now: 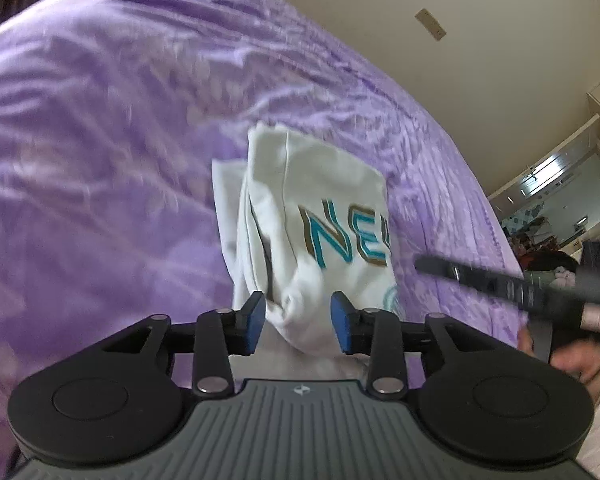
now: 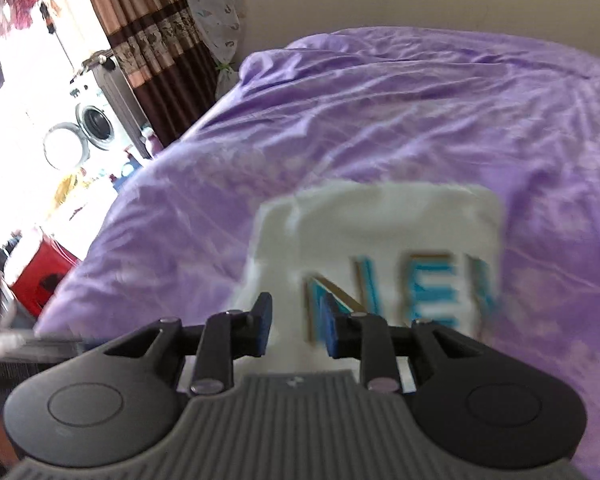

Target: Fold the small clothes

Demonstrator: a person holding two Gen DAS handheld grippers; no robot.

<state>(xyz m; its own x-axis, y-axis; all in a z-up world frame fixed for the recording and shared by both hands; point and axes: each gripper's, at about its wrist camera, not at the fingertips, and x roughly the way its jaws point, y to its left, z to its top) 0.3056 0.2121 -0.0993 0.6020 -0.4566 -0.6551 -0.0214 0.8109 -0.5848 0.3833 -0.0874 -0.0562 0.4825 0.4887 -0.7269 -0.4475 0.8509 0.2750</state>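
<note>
Black linkage arms, blue-padded fingers (image 1: 254, 326), ribbed grey body, silver rivets

A white T-shirt (image 1: 312, 216) (image 2: 380, 240) lies folded into a compact, layered bundle on the purple bed, well in from its edges. Teal letters with a brown outline, reading "NE" and part of another, face up across its top layer.
</note>
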